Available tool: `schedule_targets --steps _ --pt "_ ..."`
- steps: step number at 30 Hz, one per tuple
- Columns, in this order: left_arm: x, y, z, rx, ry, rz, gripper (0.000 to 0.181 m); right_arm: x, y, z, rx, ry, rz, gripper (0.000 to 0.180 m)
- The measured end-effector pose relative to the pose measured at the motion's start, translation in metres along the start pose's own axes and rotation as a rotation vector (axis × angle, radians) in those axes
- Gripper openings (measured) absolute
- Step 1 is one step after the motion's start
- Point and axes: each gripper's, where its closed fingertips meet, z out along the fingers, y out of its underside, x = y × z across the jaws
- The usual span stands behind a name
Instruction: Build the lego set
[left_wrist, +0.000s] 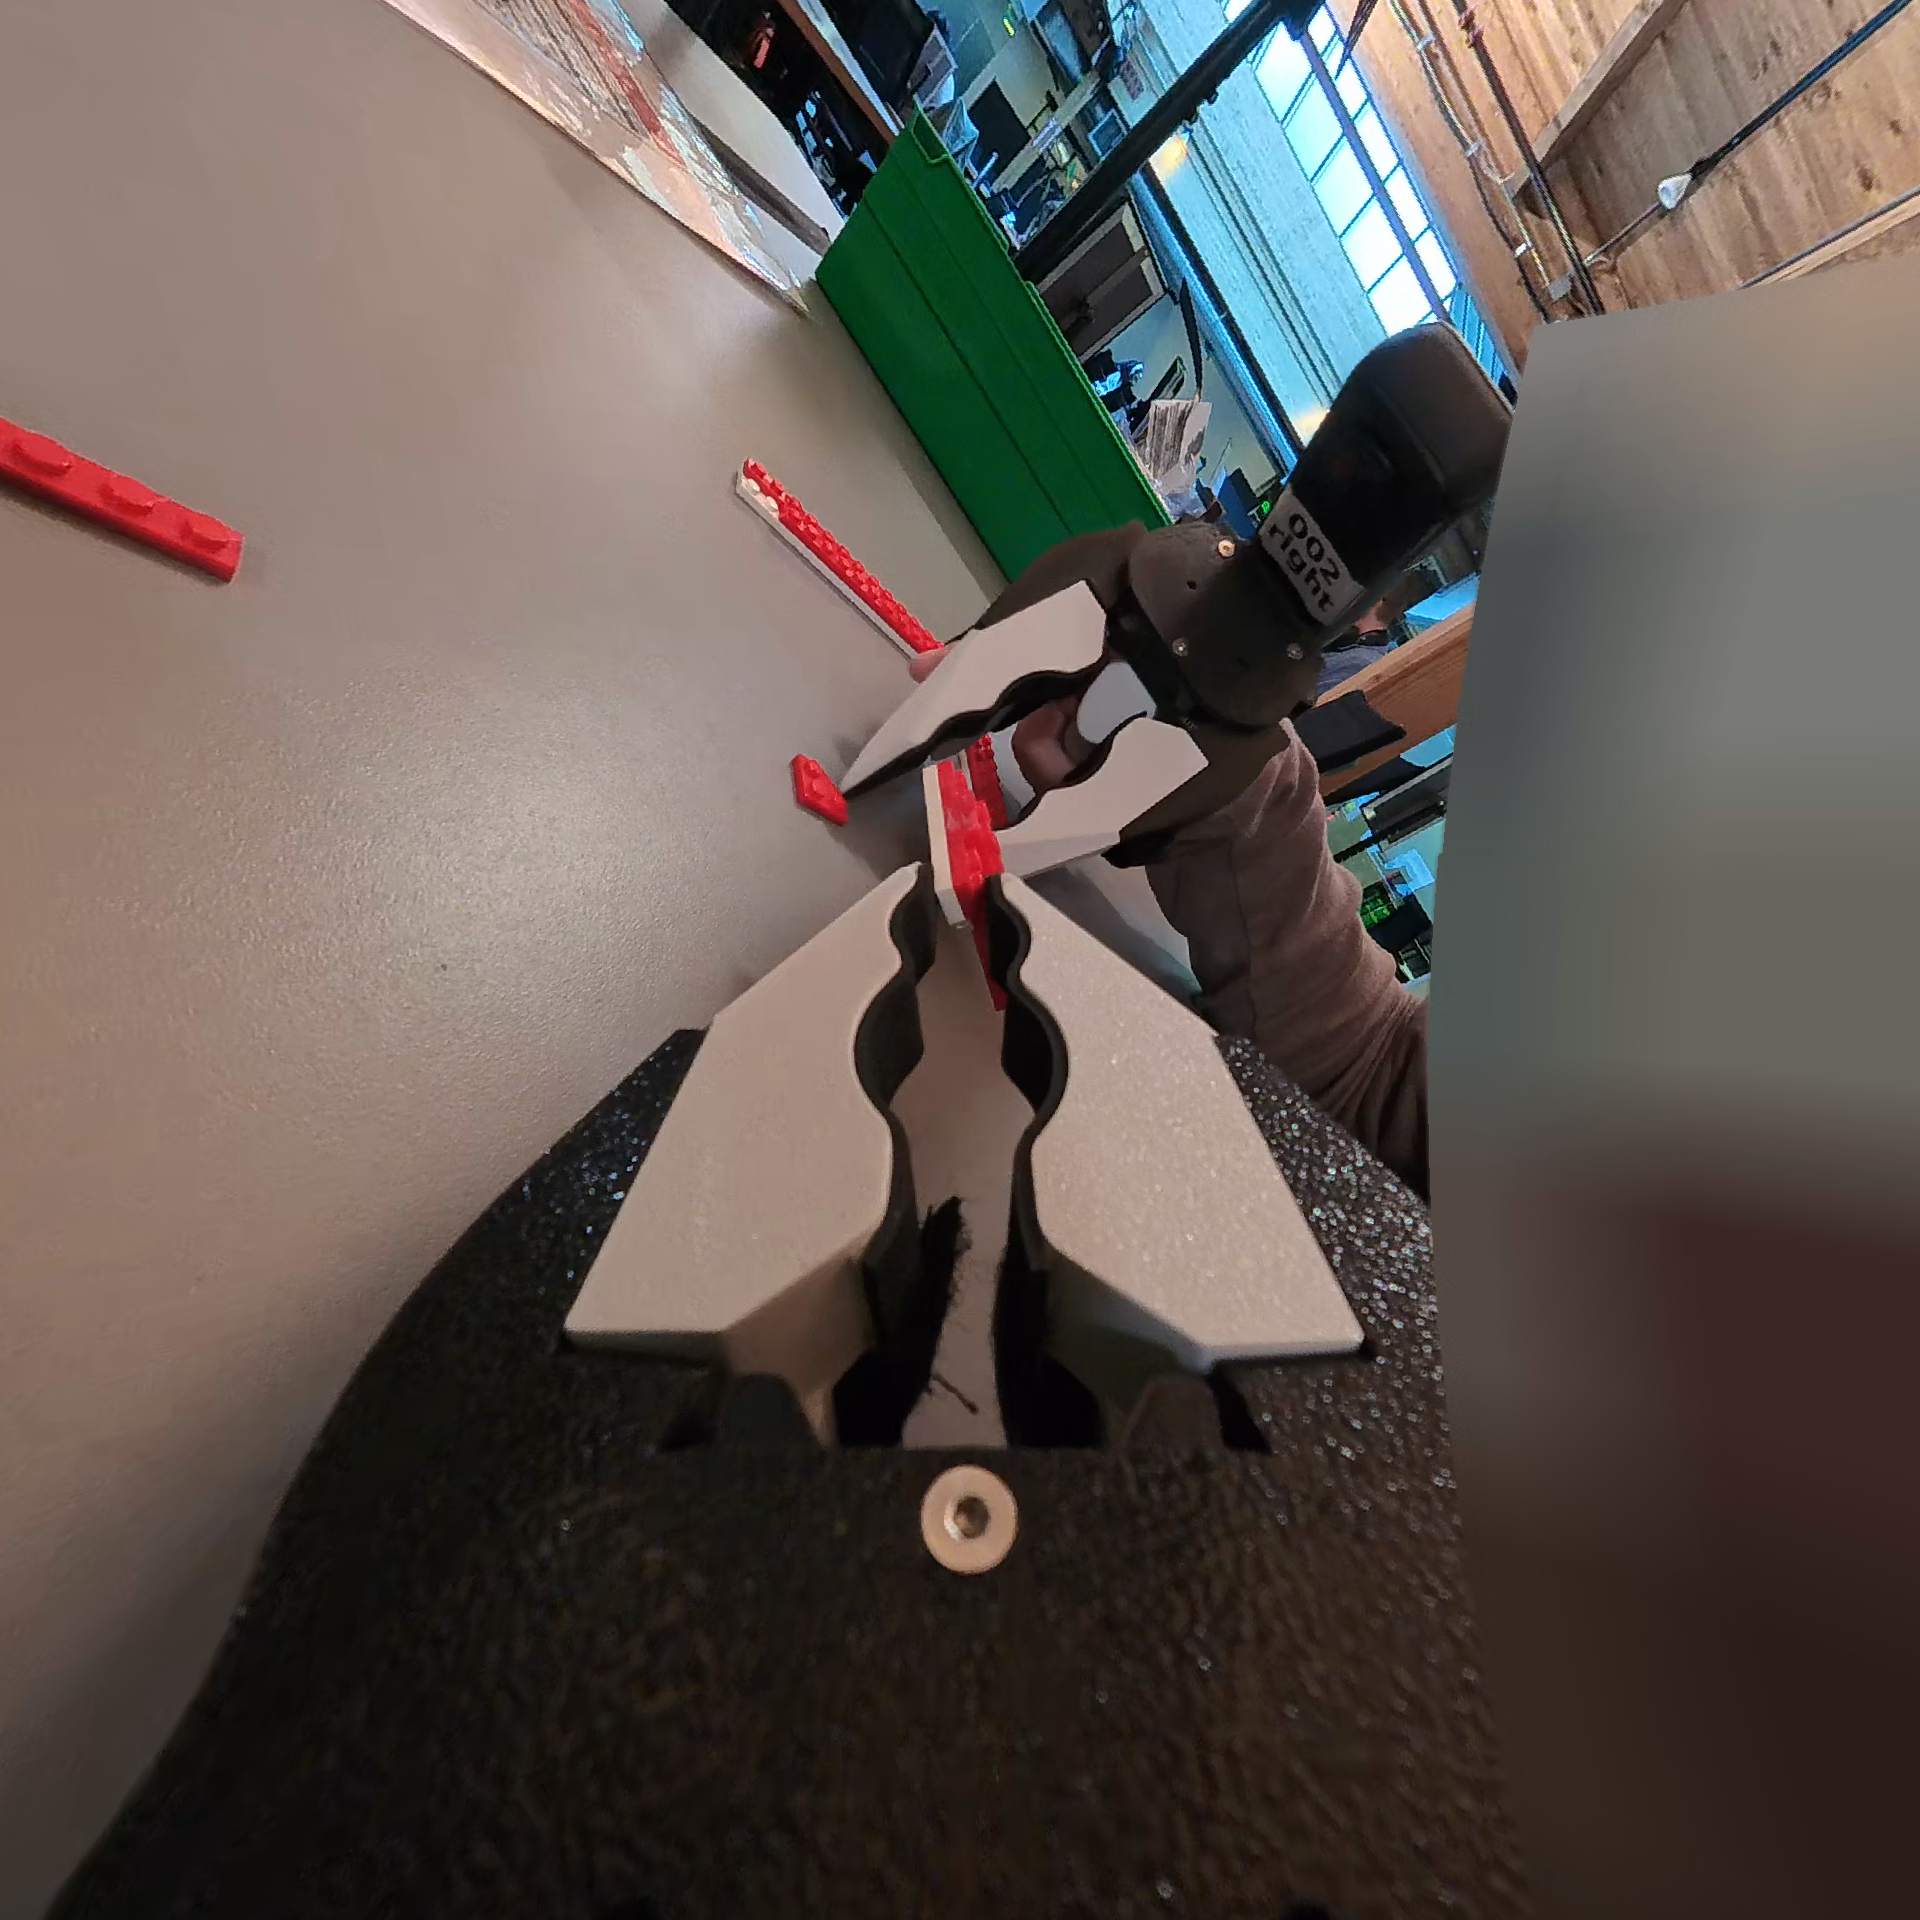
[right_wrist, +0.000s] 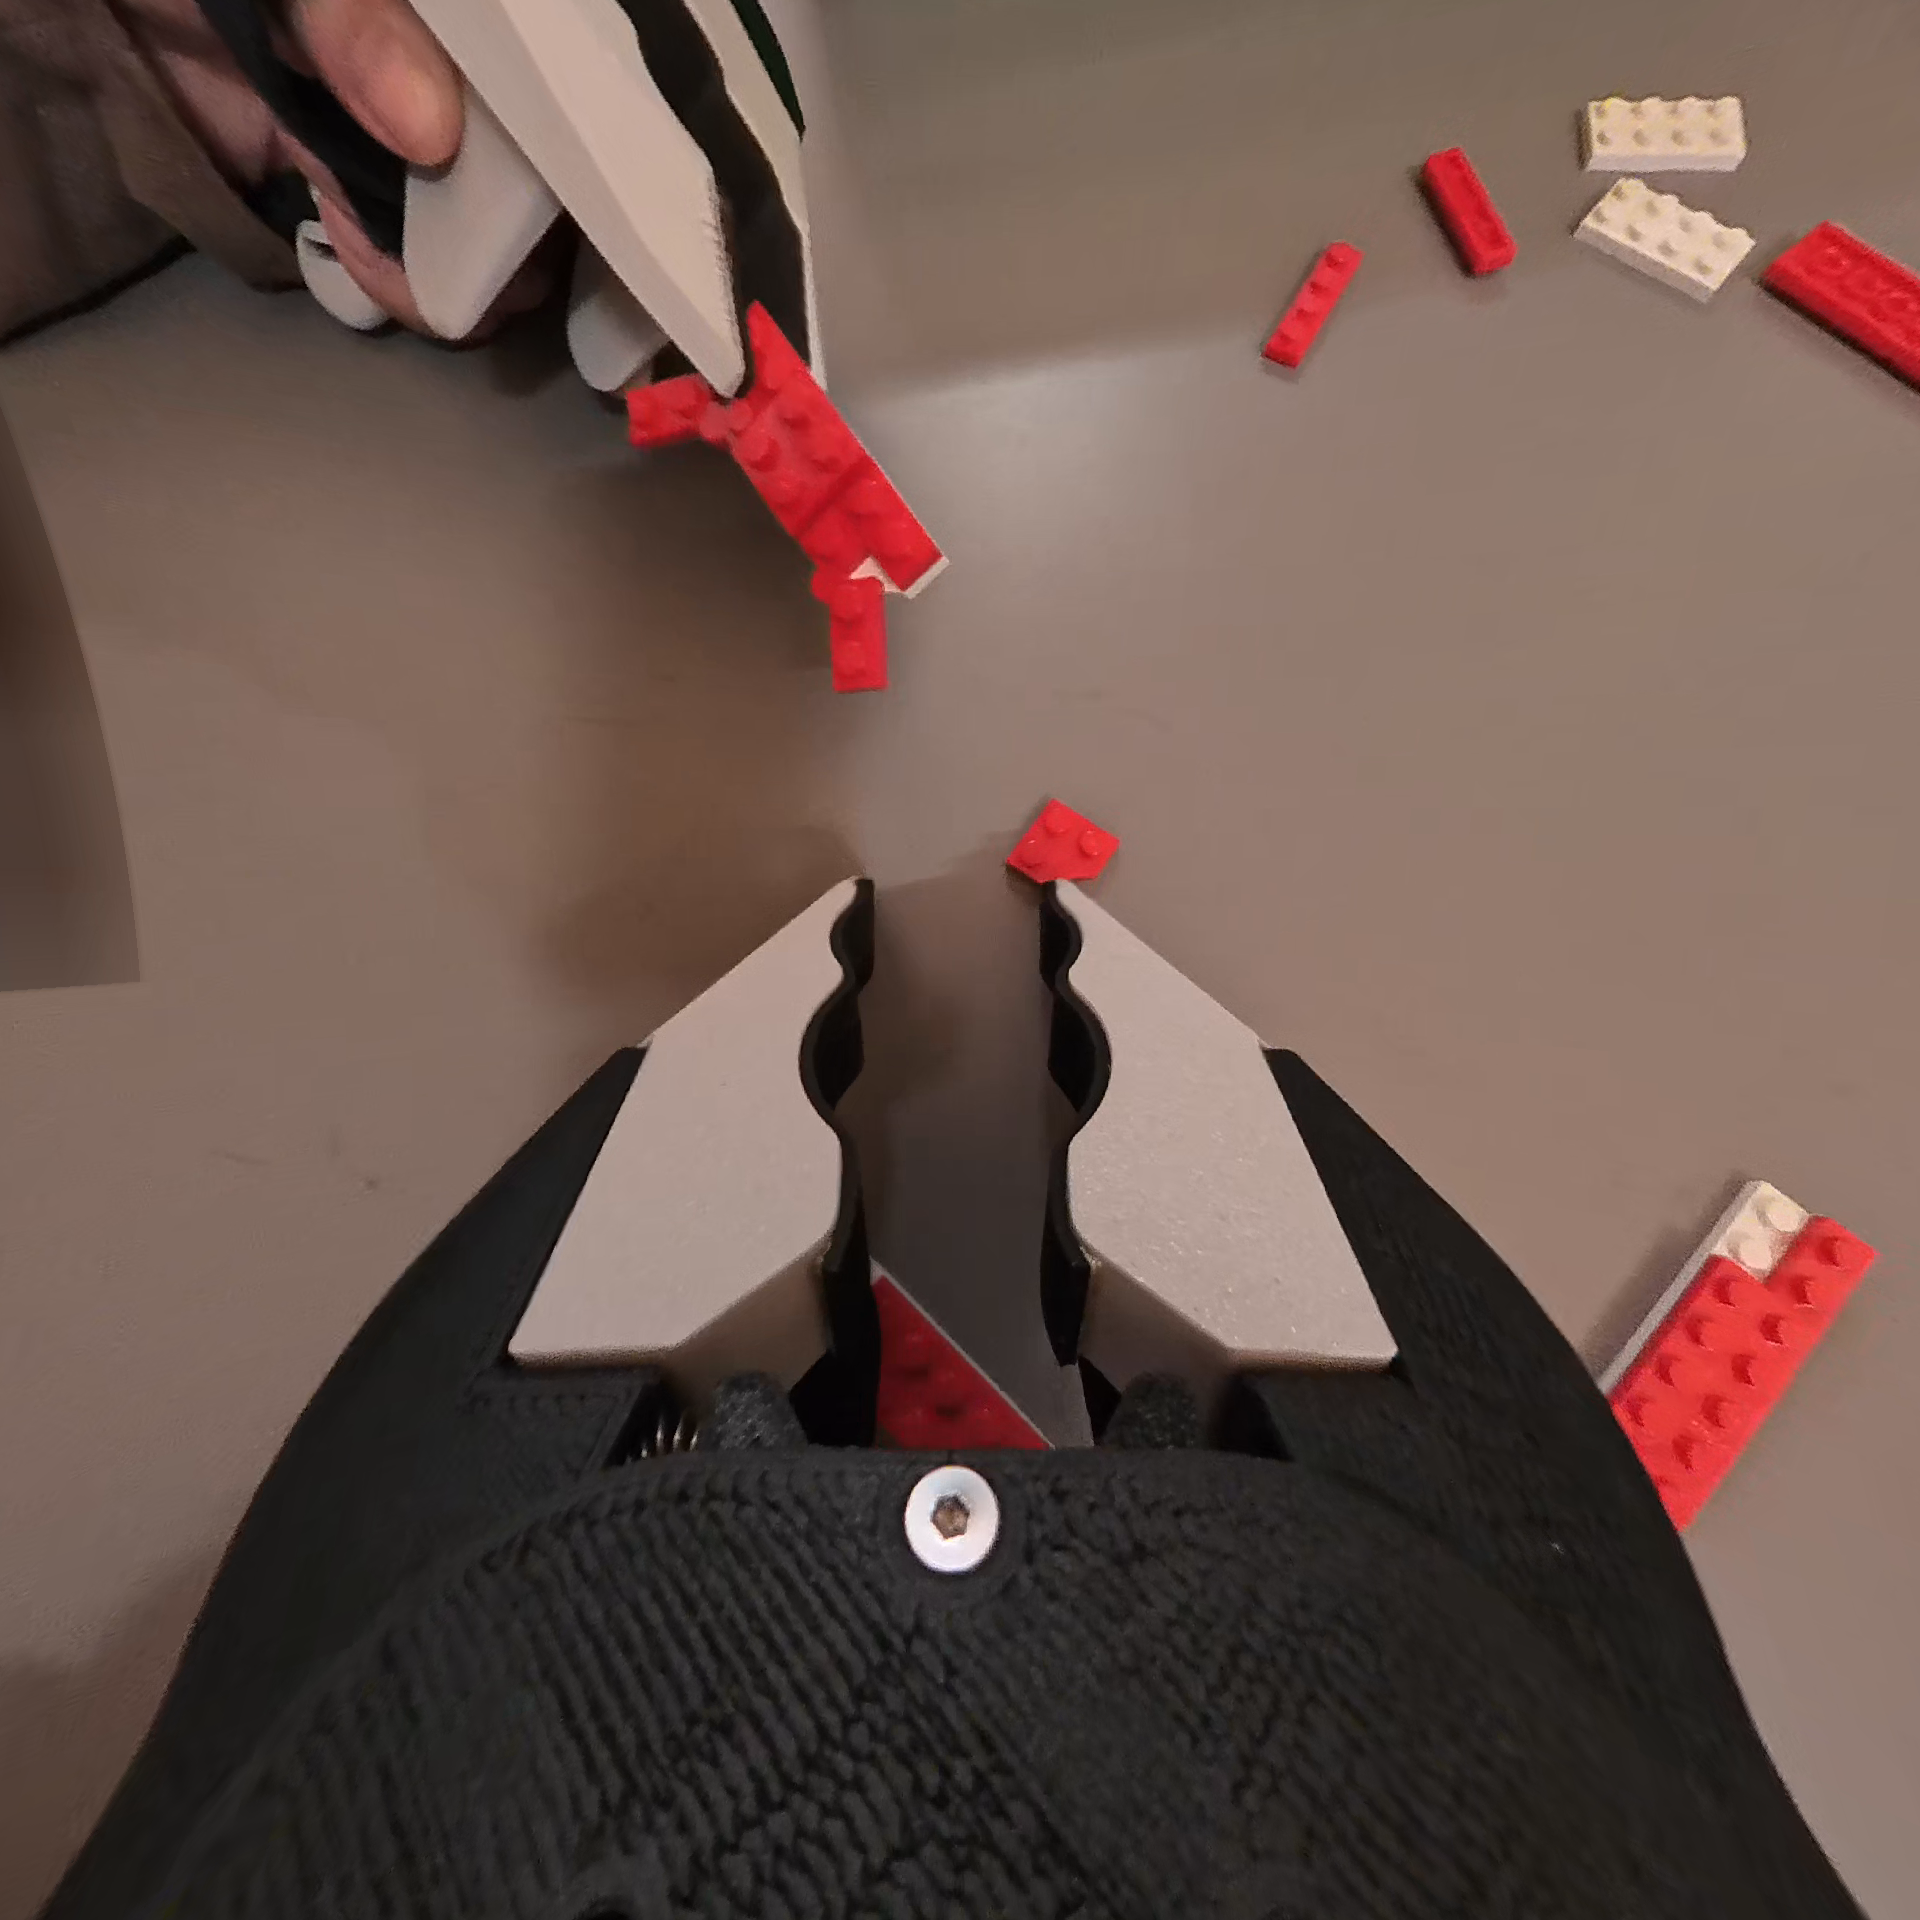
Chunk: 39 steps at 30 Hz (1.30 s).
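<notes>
Smooth, matt grey table, a little shiny near the red wedge piece. Shiny hard plastic on that piece and on the red and white bricks far right of it. Matt, grainy grey plastic on the right gripper fingers, rough ridged black plastic behind them, with a shiny metal screw. Glossy green plastic bin and bare wood wall far beyond the piece.

Small wedge plate lies just before right tongs (table).
</notes>
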Motion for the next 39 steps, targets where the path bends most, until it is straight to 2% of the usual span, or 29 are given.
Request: schedule_targets --steps 6,10,20,29,31,35,39 --pt "0.000 0.000 0.000 -0.003 -0.001 0.001 0.007 0.019 -0.010 -0.003 0.044 0.099 -0.056 0.033" --pt "0.000 0.001 0.000 -0.003 0.000 0.001 0.007 0.019 -0.008 0.004 0.028 0.061 -0.068 0.034" --pt "0.000 0.001 0.000 -0.005 0.002 0.001 0.007 0.019 -0.007 0.006 0.036 0.084 -0.068 0.020" --pt "0.000 0.001 0.000 -0.005 0.001 -0.001 0.007 0.023 -0.005 0.004 0.018 0.236 0.134 0.017" --pt "0.000 0.001 0.000 -0.006 0.002 0.000 0.007 0.023 -0.005 0.005 0.020 0.272 0.170 0.020" --pt "0.000 0.001 0.000 -0.007 0.004 0.000 0.007 0.012 -0.005 0.006 0.006 0.231 0.119 0.038" --pt "0.000 0.001 0.000 -0.010 0.004 0.001 0.007 0.005 -0.010 0.004 0.027 0.141 -0.010 0.038"
